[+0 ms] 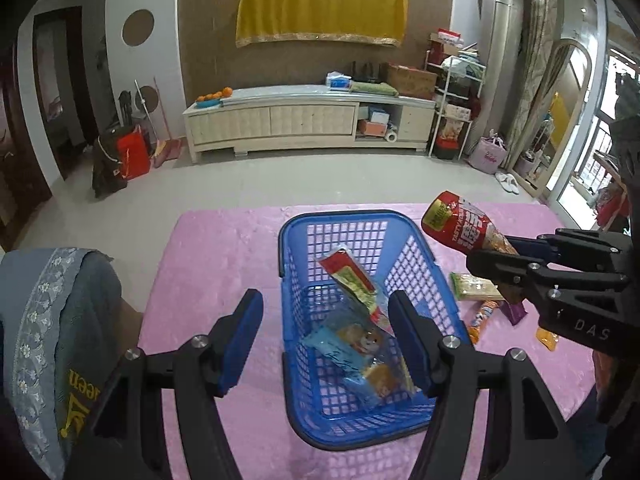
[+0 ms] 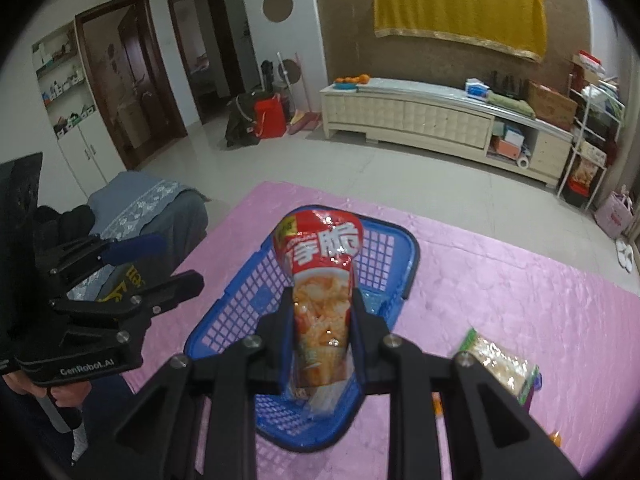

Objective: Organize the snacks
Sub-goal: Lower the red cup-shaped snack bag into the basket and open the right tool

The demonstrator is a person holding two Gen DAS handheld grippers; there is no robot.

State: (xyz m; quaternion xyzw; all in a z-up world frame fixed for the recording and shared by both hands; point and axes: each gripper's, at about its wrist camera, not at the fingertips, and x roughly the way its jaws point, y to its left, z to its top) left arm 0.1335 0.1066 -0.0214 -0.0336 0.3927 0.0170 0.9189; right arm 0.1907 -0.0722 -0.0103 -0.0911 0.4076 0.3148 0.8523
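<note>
The right hand-held gripper (image 2: 322, 320) clamps a red snack bag (image 2: 320, 280) above the blue basket (image 2: 404, 248); the left hand-held gripper (image 1: 326, 336) gapes empty.

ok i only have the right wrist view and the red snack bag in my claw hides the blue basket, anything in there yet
observer: two packets in the blue plastic mesh basket: a flat red-and-green packet leaning up, a light blue packet lying flat.
operator: left claw holding anything
observer: no, the left claw is open and empty, apart from your right claw and its red snack bag.
operator: what else is by the green-edged packet
observer: next to the green-edged cracker packet, an orange stick packet and a purple packet.
</note>
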